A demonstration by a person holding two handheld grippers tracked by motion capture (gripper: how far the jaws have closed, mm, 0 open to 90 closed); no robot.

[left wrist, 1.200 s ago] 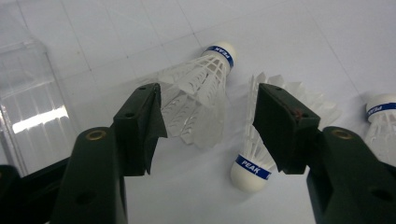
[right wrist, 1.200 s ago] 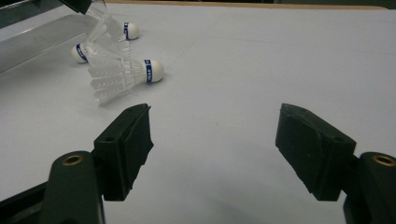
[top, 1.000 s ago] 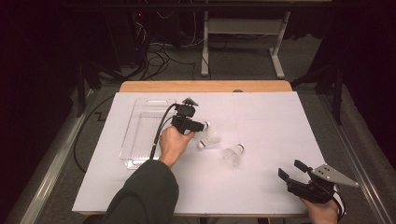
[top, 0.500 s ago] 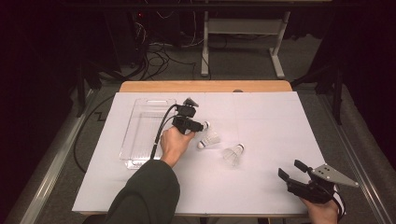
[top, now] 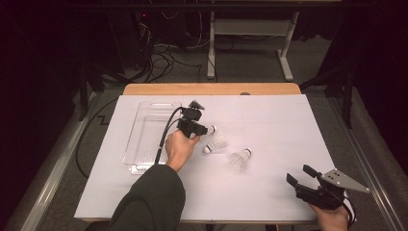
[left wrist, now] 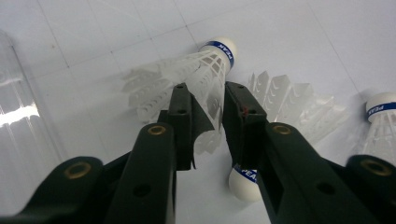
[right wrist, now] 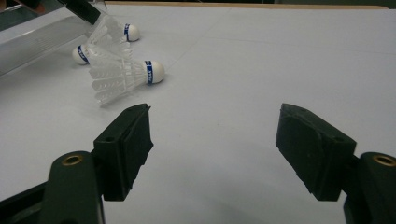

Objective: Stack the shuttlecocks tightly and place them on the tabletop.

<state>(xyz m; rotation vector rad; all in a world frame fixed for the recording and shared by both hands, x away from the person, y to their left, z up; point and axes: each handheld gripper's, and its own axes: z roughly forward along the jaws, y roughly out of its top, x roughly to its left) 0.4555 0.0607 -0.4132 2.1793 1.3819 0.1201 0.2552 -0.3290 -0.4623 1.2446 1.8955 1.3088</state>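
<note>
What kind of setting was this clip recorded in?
Probably a lab or recording workshop, not a home: a white-covered wooden table in a dark room, tangled black cables on the grey floor behind it, and a white metal desk frame beyond.

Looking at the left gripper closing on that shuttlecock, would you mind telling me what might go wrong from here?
The left gripper pinches the shuttlecock by its thin feather skirt, which may crush or slip. A second shuttlecock lies right under the jaws and could get knocked. The clear tray sits close beside the hand, so a swing might bump it.
</note>
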